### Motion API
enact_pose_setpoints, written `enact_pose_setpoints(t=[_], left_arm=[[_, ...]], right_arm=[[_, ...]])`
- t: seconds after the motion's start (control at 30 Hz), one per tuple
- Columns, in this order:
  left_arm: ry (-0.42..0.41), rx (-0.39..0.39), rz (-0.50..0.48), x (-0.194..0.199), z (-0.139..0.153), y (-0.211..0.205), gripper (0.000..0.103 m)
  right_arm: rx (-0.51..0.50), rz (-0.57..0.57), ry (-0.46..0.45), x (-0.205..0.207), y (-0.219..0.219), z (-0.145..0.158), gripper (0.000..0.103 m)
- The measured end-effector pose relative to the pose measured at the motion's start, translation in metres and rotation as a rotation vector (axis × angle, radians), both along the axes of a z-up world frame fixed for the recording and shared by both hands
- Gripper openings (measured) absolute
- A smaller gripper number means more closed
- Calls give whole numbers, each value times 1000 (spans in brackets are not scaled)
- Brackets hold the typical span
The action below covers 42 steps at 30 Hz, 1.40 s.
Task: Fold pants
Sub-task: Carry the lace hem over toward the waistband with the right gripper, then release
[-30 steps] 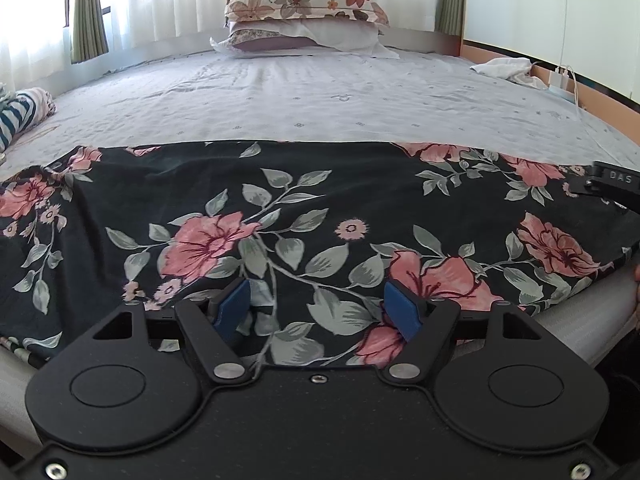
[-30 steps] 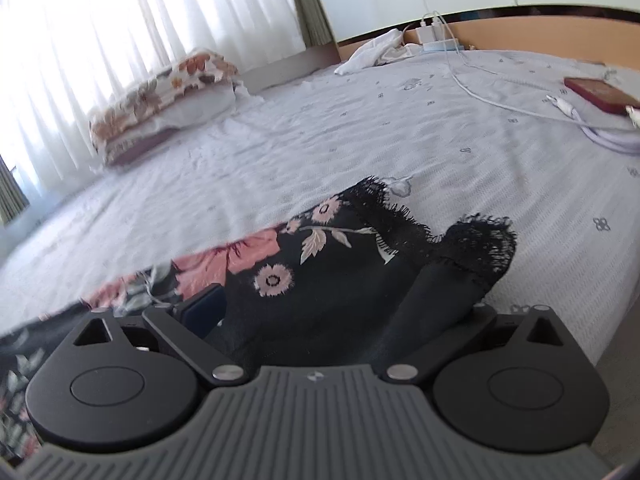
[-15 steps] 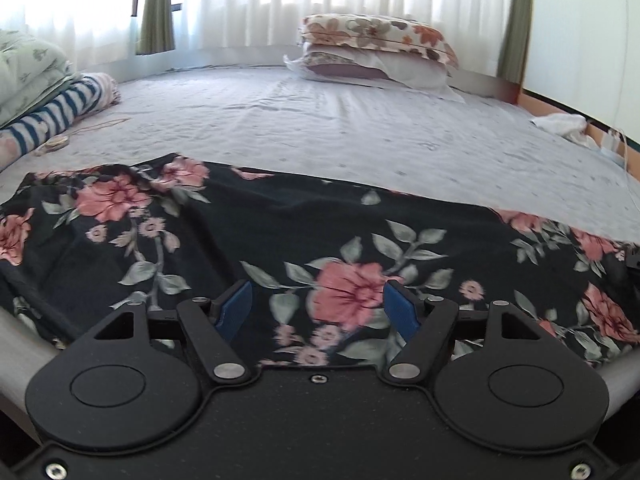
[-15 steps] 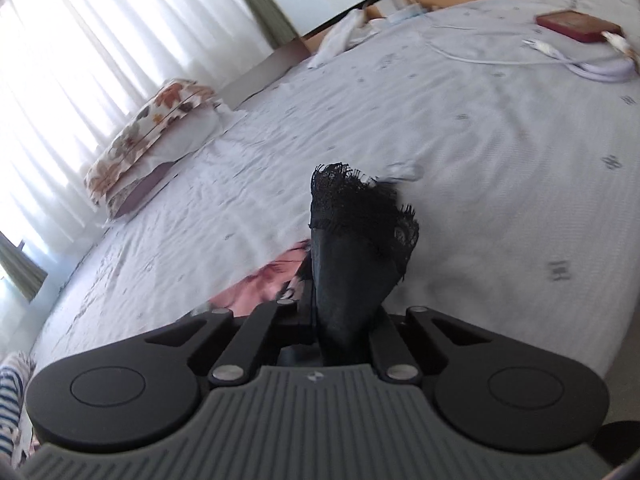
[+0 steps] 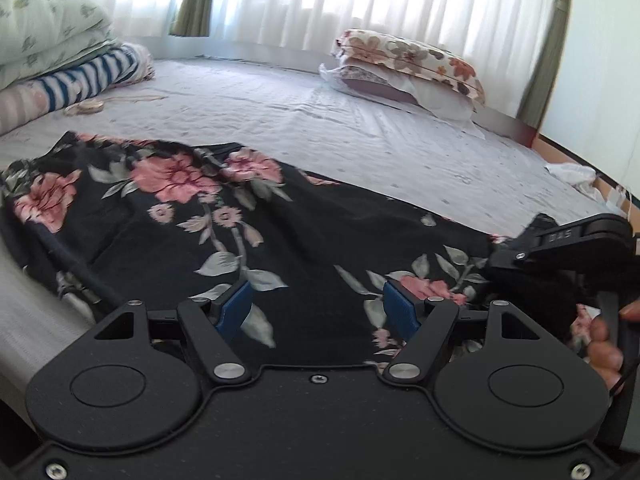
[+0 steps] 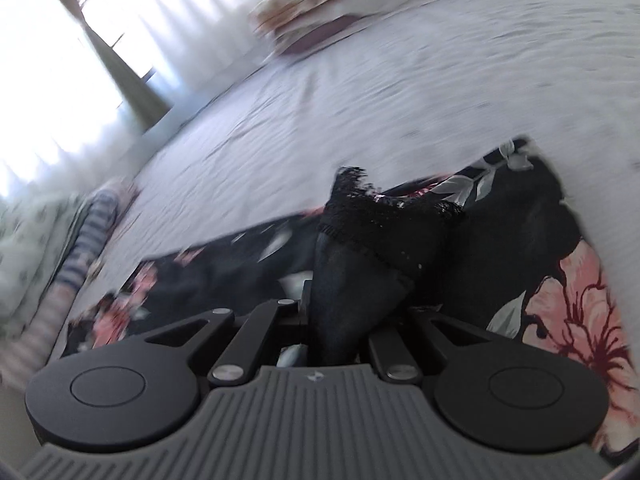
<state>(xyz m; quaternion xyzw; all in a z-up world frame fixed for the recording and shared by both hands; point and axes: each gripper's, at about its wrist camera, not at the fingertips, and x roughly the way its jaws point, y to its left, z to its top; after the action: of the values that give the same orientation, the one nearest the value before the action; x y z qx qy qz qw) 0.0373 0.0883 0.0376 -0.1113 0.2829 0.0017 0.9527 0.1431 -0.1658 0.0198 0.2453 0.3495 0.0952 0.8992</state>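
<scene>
Jaws of the right gripper (image 6: 340,312) clamp the pants' (image 5: 280,232) lace hem (image 6: 384,208), toward 12 o'clock; the left gripper (image 5: 320,308) hangs open above the fabric.

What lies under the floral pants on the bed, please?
The floral pants lie directly on the grey bedsheet; whatever sits beneath their middle is covered.

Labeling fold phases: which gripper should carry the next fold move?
Right, probably. The right gripper is shut on the lace hem of the pants, lifted off the bed. The left gripper is open over flat cloth, holding nothing.
</scene>
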Motion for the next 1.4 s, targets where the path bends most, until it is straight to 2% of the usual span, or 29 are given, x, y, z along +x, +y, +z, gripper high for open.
enact_pose_setpoints(t=[0.2,0.4,0.5,0.53,0.57,0.67,0.77,0.87,1.03,1.13,1.23,1.4], left_arm=[[2,-41,81,-7,-4,39,72],[15,-68,112,-10,-8,55,72],[18,-66,114,-9,-11,55,72],[18,-67,113,-9,-11,54,72],[17,-68,111,-9,-11,53,72],[10,-61,99,-10,-9,50,72],[3,-52,90,-10,-6,47,73],[4,-46,87,-11,-5,44,73],[-4,-34,65,-14,1,35,73],[-17,-19,37,-15,6,24,74],[-38,13,-6,-16,12,9,76],[-70,119,-100,-11,13,-35,95]], right_arm=[[-27,169,21,-1,77,-8,6],[-17,248,18,-4,110,-11,7],[-3,292,10,-3,116,-10,22],[4,307,5,-3,117,-9,49],[21,331,-2,-3,118,-9,64],[70,398,-27,-10,116,-5,76],[76,425,-58,-23,106,2,83],[101,428,-79,-33,90,10,89],[97,394,-124,-48,64,25,93],[21,326,-162,-61,47,33,94],[-149,211,-192,-75,35,37,94],[-426,46,-183,-88,19,24,94]])
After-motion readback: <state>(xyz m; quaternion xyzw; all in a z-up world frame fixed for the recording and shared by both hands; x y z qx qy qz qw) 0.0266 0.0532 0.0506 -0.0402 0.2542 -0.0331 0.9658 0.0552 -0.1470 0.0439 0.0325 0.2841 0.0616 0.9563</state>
